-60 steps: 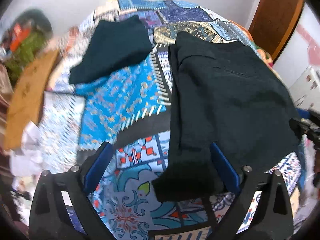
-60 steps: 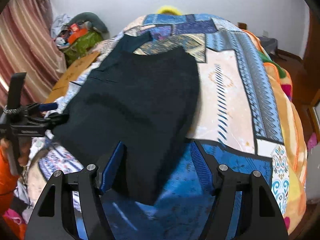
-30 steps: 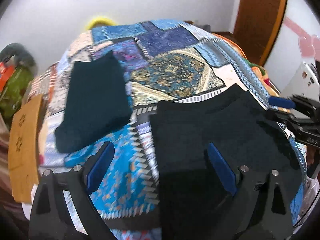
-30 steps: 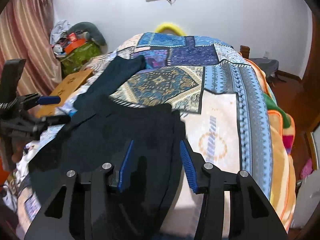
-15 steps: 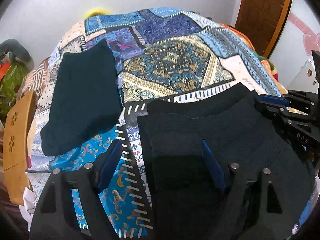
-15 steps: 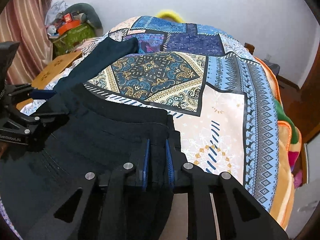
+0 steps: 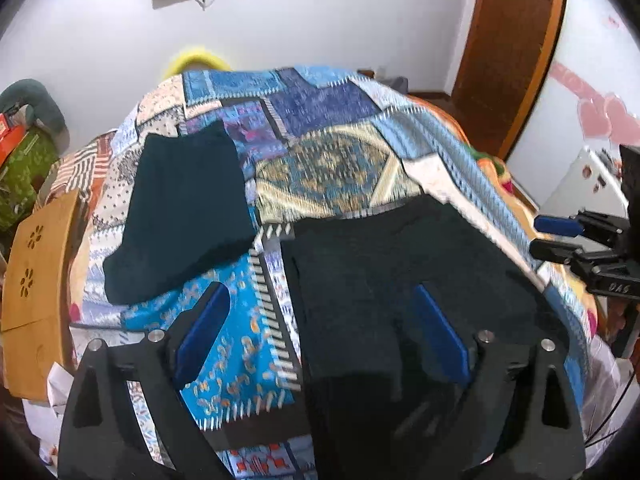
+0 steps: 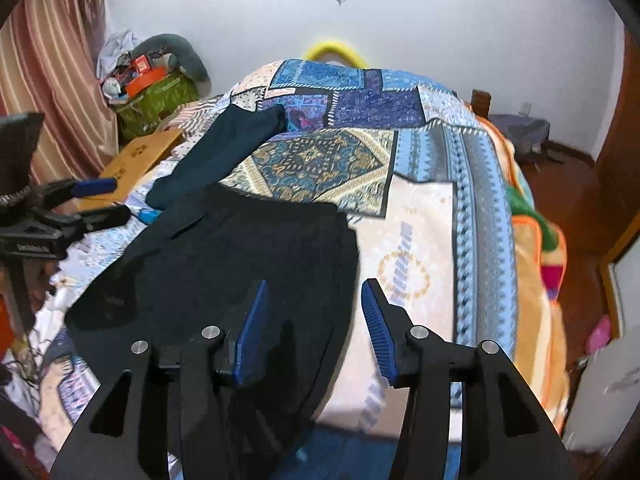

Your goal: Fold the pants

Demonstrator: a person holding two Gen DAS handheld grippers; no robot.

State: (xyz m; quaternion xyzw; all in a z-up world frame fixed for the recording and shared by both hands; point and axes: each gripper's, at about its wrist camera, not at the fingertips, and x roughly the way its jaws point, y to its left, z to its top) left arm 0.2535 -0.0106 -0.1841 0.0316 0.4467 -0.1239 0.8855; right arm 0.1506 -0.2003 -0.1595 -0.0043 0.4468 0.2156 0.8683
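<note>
The patchwork bedspread [image 8: 424, 216] is stretching away ahead of both my grippers. The black pants [image 8: 240, 264], folded into a broad block, are lying on it just beyond my fingertips, their long axis running from near me toward the far wall. My left gripper [image 7: 320, 332] is standing wide apart, its pads straddling the pants' left edge without pressing on it. My right gripper [image 8: 312, 332] has just been opening; its jaws are now parted over the pants' right edge, clear of the cloth. My left view is showing a second dark folded garment [image 7: 180, 216] ahead-left in full, plus a wooden door [image 7: 508, 52]; my right view is showing striped curtains [image 8: 52, 68] and a green bag [image 8: 160, 100].
</note>
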